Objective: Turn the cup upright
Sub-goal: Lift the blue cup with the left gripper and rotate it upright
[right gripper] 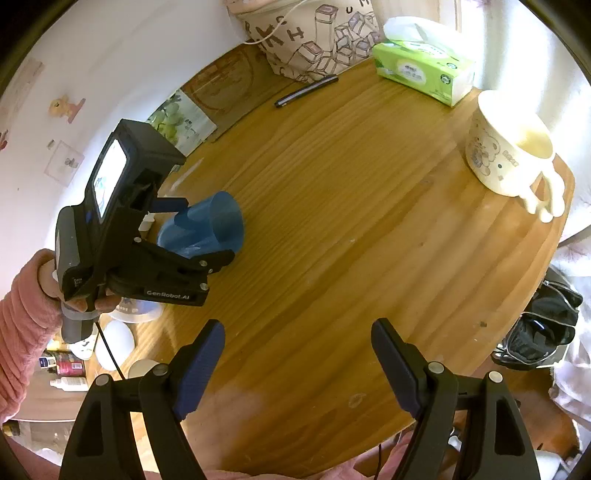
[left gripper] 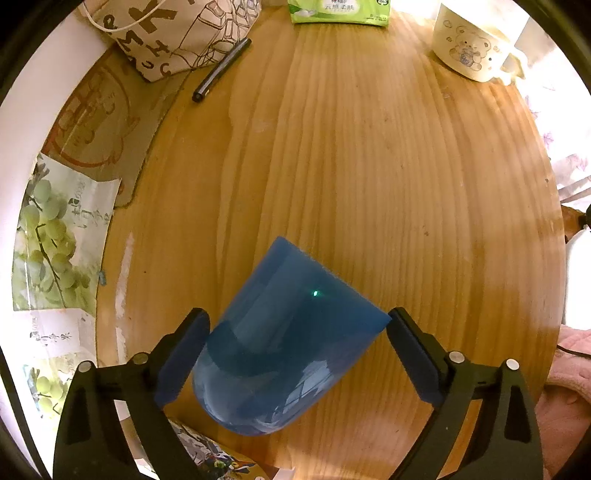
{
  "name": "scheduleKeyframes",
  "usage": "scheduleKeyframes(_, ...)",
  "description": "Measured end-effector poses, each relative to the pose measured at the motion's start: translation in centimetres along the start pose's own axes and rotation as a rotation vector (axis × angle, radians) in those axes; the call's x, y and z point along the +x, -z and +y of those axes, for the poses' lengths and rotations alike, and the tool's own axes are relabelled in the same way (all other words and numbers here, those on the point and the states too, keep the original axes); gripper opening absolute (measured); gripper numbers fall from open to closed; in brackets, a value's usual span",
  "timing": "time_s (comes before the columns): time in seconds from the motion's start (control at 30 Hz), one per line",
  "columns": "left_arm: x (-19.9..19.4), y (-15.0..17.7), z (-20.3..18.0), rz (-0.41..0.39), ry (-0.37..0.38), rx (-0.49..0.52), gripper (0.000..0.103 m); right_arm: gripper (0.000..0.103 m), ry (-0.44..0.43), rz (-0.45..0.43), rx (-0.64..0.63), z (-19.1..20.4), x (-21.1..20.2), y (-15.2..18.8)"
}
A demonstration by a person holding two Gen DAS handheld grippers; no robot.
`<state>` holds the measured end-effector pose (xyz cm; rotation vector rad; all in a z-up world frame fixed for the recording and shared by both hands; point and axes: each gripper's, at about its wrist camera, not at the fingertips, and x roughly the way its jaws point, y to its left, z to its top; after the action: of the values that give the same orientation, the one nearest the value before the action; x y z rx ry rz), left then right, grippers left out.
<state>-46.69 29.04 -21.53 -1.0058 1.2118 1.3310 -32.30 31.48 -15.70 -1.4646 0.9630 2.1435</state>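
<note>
- Glowing warm, the wooden table point(right gripper: 369, 221) carries a cream mug point(right gripper: 509, 151) and a tissue pack point(right gripper: 424, 70).
- Left tool point(left gripper: 295, 343) clamped on the tilted, translucent blue cup point(left gripper: 280, 343).
- Right tool point(right gripper: 295, 365) spread apart, holding nothing.

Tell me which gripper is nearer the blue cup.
Left. The left gripper has its fingers on either side of the blue cup; the right gripper hangs open over bare table, well apart from it.

One blue cup point(left gripper: 280, 343), one cream bear mug point(left gripper: 471, 46), one green tissue pack point(left gripper: 340, 11), one black pen point(left gripper: 221, 70), one printed tote bag point(left gripper: 173, 33), two grippers.
</note>
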Motion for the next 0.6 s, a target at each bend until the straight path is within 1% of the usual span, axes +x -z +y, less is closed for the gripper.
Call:
scheduleKeyframes(0.23,-0.3,-0.2,0.2,0.021,0.004,-0.021,0.090,0.082,-0.008,-0.001,-0.004,0.0,0.0,0.1)
scheduleKeyframes(0.4,-0.5,-0.5,0.8,0.049,0.017,-0.069,0.086,0.082,-0.013,-0.005,-0.004,0.0,-0.2,0.3)
scheduleKeyframes(0.6,-0.9,-0.8,2.2,0.074,0.016,-0.148,0.083,0.082,-0.026,-0.019,-0.006,-0.4,-0.9,0.2)
